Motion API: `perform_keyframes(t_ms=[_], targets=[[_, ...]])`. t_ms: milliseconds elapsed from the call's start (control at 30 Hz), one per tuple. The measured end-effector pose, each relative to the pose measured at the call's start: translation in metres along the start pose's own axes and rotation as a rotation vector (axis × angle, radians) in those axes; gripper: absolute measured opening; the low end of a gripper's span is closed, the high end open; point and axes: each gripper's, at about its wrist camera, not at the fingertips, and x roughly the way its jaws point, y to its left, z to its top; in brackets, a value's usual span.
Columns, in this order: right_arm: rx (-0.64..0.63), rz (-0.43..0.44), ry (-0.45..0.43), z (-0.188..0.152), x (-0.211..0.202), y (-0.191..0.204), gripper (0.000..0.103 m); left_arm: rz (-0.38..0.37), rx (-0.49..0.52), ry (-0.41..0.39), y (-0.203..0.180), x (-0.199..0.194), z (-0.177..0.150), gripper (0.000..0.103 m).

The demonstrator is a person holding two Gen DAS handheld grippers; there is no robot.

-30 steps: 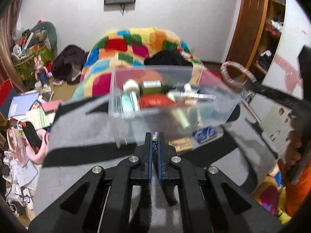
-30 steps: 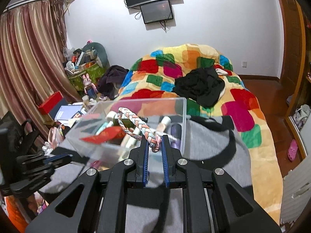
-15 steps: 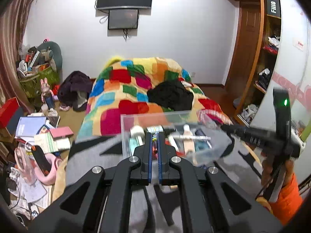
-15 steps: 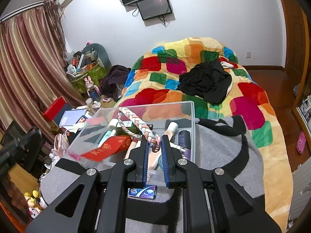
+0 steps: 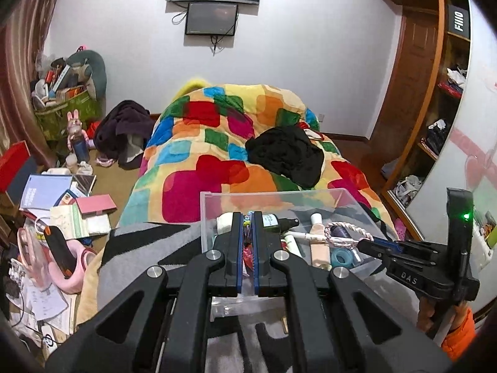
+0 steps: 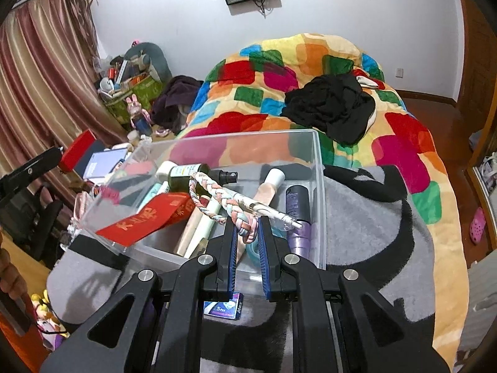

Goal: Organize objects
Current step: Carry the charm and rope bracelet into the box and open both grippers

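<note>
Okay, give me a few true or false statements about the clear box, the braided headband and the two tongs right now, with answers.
1. The right tongs are shut on the braided headband. True.
2. The headband hangs over the clear box. True.
3. The clear box is empty. False: it holds bottles, tubes and a red envelope.
4. The left tongs stand wide open. False: they are shut, with something small and colourful between them.
5. The box sits on bare wooden floor. False: it rests on a grey and black blanket.
</note>
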Motion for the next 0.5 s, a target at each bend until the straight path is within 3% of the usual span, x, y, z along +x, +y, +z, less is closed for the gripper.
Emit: perform_keyframes(t_ms=[100,233,400,500], targets=[[-0.026,-0.001,0.024,-0.002,0.002,0.004,0.014,-0.018,-0.007,0.038,0.002,0.011,-0.005,0.003],[-0.042,0.004,0.010,-0.002,-0.004,0.008,0.039,-0.047,-0.014,0.082,0.000,0.018,-0.016,0.006],[-0.071,-0.004,-0.024,-0.005,-0.018,0.013,0.040,-0.053,0.012,0.072,-0.008,0.008,-0.023,0.016],[-0.076,0.012,-0.035,-0.008,-0.027,0.014,0.041,-0.040,0.031,0.053,-0.015,-0.002,-0.028,0.031]])
